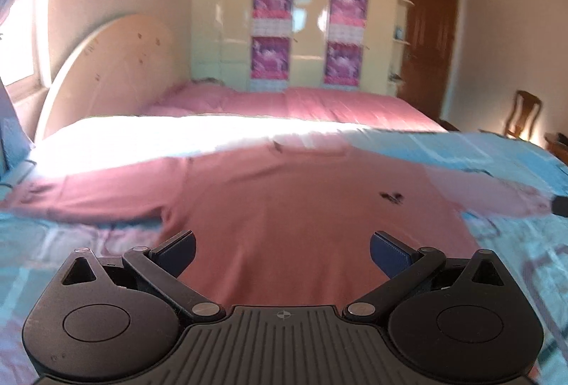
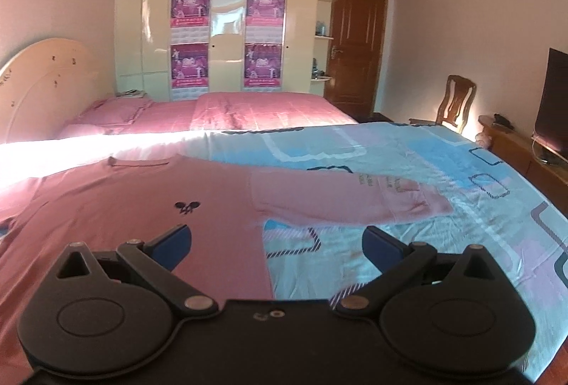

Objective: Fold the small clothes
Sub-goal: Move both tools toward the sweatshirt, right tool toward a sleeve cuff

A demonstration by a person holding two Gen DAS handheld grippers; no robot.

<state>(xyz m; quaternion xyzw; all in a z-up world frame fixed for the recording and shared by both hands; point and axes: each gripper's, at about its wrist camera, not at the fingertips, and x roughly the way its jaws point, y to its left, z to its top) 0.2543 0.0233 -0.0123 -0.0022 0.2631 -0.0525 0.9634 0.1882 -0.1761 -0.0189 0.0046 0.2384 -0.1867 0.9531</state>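
Fold small clothes: starting position. A pink long-sleeved shirt [image 2: 142, 207] lies flat, front up, on the blue patterned bed cover [image 2: 443, 172]. Its collar points far and its hem near, so the body's long axis runs near to far; the two sleeves stretch out to left and right, across that axis.

The left tongs [image 1: 282, 251] are spread wide and hold nothing. They hover low over the near middle of the shirt [image 1: 301, 207], with the left sleeve [image 1: 88, 193] lying far and to their left.

The right tongs [image 2: 277, 246] are likewise spread and empty. They straddle the shirt's right side edge: the left finger [image 2: 174, 244] is over cloth, the right one over bare cover. The right sleeve [image 2: 355, 200] lies just beyond them, running out to the right, with the small black logo [image 2: 186, 206] far and to their left.

Judgement: each sleeve is nearest the tongs on its own side, and the right tongs look better placed for a first grasp.
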